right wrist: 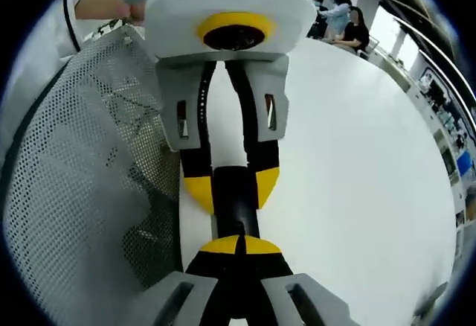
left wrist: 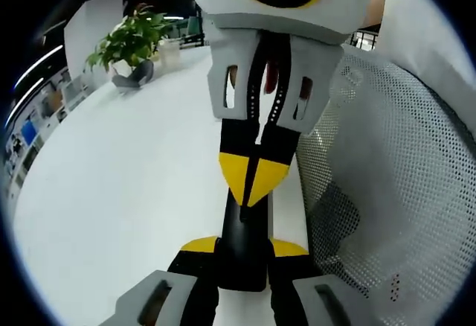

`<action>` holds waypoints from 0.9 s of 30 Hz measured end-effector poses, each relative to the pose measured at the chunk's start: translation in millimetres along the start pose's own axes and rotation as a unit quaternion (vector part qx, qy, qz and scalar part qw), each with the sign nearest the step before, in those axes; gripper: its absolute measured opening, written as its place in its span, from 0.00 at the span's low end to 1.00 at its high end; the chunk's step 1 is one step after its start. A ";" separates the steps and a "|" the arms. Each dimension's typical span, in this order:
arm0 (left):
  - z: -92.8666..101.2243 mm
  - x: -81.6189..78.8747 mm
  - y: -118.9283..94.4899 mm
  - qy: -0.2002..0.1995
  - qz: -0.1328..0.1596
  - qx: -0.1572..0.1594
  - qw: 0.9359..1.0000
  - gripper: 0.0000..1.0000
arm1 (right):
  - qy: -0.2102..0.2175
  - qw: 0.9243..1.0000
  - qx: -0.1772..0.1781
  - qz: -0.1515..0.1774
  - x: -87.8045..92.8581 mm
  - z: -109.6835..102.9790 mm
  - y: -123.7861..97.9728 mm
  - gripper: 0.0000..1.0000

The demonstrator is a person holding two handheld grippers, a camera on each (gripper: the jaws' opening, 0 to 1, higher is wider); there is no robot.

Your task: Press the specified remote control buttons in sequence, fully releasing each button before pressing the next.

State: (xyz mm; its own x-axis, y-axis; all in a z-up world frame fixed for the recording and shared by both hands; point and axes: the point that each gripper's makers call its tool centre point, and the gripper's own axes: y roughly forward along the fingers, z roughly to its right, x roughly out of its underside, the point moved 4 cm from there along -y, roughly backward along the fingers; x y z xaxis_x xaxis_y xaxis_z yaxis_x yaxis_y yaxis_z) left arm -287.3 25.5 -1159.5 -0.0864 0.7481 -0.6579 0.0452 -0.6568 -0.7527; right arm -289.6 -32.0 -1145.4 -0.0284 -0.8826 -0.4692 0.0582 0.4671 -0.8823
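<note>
The left gripper point(left wrist: 244, 266) clamps the black remote point(left wrist: 244, 244); the right gripper point(right wrist: 239, 245), jaws together, presses it (a skewed push could slip).

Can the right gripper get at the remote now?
Probably yes: the right gripper, jaws together, is already at the black remote, which the left gripper clamps by its sides; nothing blocks the way.

Mesh chair back point(left wrist: 401, 192) crowds table point(left wrist: 119, 192) edge.
</note>
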 end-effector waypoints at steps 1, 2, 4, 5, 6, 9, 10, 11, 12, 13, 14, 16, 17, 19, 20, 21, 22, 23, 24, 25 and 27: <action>0.1 0.1 0.0 -0.001 0.001 -0.001 1.000 0.24 | -0.001 1.000 0.003 0.003 -1.5 0.6 -1.0 0.00; 0.1 0.1 -0.1 -0.001 0.001 -0.001 1.000 0.24 | 0.003 1.000 0.003 0.009 -4.4 1.5 -1.6 0.00; 0.2 0.0 -0.1 -0.002 0.002 -0.001 1.000 0.24 | 0.004 1.000 0.000 0.011 -6.1 1.5 -1.6 0.00; 0.2 0.1 0.0 -0.002 0.002 -0.002 1.000 0.24 | -0.002 1.000 0.000 0.009 -6.4 1.4 -0.7 0.00; 0.1 0.2 0.0 -0.001 0.002 -0.001 1.000 0.24 | -0.011 1.000 -0.005 0.000 -5.4 0.7 0.7 0.00; 0.1 0.3 -0.1 -0.001 0.003 -0.001 1.000 0.24 | -0.019 1.000 -0.011 -0.010 -1.0 -1.3 5.0 0.00; 0.0 0.4 -0.1 -0.001 0.004 -0.001 1.000 0.24 | -0.022 1.000 -0.006 -0.003 -3.1 0.0 4.3 0.00; 0.1 0.5 -0.1 -0.002 0.004 -0.001 1.000 0.24 | -0.020 1.000 -0.008 -0.007 -2.6 -0.3 3.5 0.00; 0.0 0.6 -0.2 -0.002 0.005 -0.001 1.000 0.24 | -0.022 1.000 -0.008 -0.008 -2.6 -0.6 4.0 0.00; 0.2 0.5 -0.3 -0.002 0.006 -0.001 1.000 0.24 | -0.027 1.000 -0.005 -0.009 -2.7 -0.9 4.7 0.00; 0.2 0.6 -0.4 -0.001 0.007 -0.001 1.000 0.24 | -0.032 0.999 -0.004 -0.011 -2.8 -1.3 5.1 0.00; 0.4 0.6 -0.3 0.001 0.009 0.000 1.000 0.24 | -0.042 0.999 -0.002 -0.015 -3.1 -1.6 5.6 0.00; 0.5 0.5 -0.3 0.001 0.009 0.000 1.000 0.24 | -0.043 0.999 -0.003 -0.016 -3.1 -1.1 5.7 0.00; 0.5 0.1 0.0 0.004 0.006 0.002 1.000 0.24 | -0.032 0.999 -0.007 -0.017 -3.4 0.4 5.9 0.00; 0.3 -0.5 0.3 0.006 0.002 0.004 1.000 0.24 | -0.026 0.999 -0.008 -0.017 -3.5 0.9 5.8 0.00; 0.3 -0.7 0.5 0.007 -0.001 0.005 1.000 0.24 | -0.010 1.000 -0.008 -0.014 -3.2 1.2 5.7 0.00; 0.5 -1.1 0.7 0.009 -0.004 0.005 1.000 0.24 | -0.006 1.000 -0.007 -0.013 -3.1 1.4 5.6 0.00; 0.6 -1.1 0.5 0.009 -0.005 0.005 1.000 0.24 | -0.008 1.000 -0.005 -0.010 -2.7 0.6 5.6 0.00; 0.6 -1.0 0.5 0.009 -0.006 0.005 1.000 0.24 | -0.009 1.000 -0.002 -0.008 -2.1 -0.1 5.5 0.00; 0.5 -0.5 0.4 0.009 -0.005 0.005 1.000 0.24 | -0.009 1.000 0.000 -0.007 -2.0 -0.2 5.4 0.00; 0.3 0.2 0.1 0.006 -0.001 0.004 1.000 0.24 | -0.004 1.000 0.001 -0.006 -2.5 0.0 5.4 0.00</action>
State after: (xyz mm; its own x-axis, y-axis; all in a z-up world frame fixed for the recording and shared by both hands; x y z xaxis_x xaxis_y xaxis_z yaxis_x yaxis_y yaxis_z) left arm -287.6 25.5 -1159.7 -0.0748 0.7499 -0.6573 0.0366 -0.6567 -0.7533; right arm -289.2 -27.3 -1149.0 -0.0206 -0.8885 -0.4583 0.0597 0.4565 -0.8877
